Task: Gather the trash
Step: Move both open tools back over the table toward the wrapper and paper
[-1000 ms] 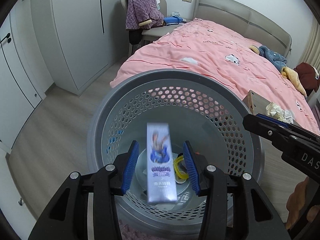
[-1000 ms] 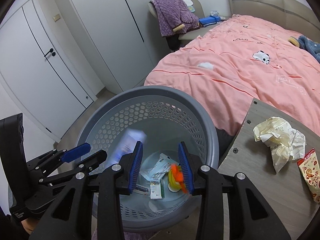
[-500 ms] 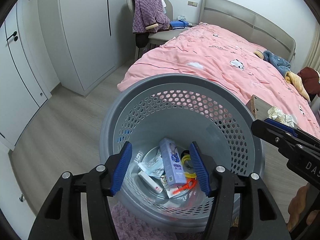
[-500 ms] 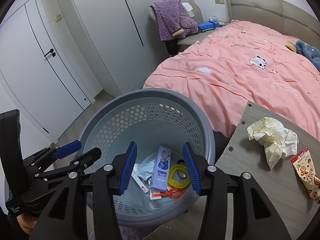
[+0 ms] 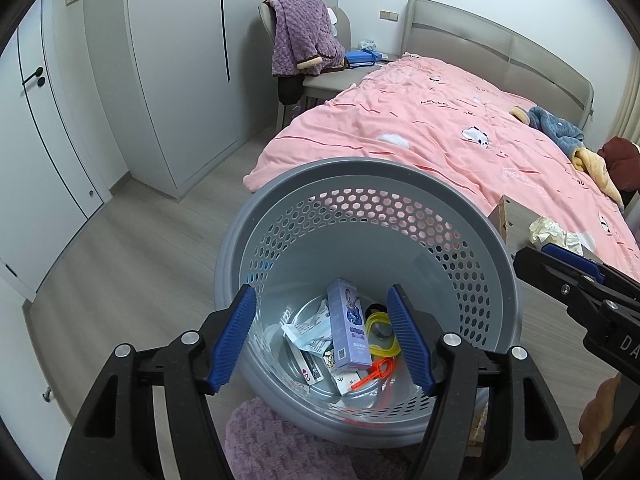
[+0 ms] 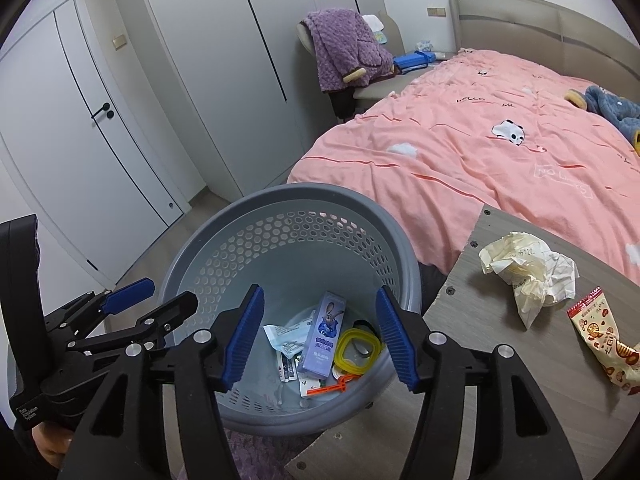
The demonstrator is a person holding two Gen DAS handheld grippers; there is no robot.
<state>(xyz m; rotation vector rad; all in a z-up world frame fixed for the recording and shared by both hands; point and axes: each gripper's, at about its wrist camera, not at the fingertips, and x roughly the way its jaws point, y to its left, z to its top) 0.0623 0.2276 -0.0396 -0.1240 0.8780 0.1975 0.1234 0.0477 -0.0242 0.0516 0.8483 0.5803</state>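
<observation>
Purple box (image 5: 347, 330) dropped, both jaws opened, empty

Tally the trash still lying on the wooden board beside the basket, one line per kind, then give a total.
Crumpled paper wad: 1
Snack wrapper: 1
Total: 2

Both lie on the wooden board, apart from each other and outside the grey basket.

We are seeing a purple box (image 5: 347, 330) lying flat in the grey basket (image 5: 440, 188), and crumpled paper (image 6: 528, 270) and a snack packet (image 6: 600, 334) lying on the desk (image 6: 460, 400).
</observation>
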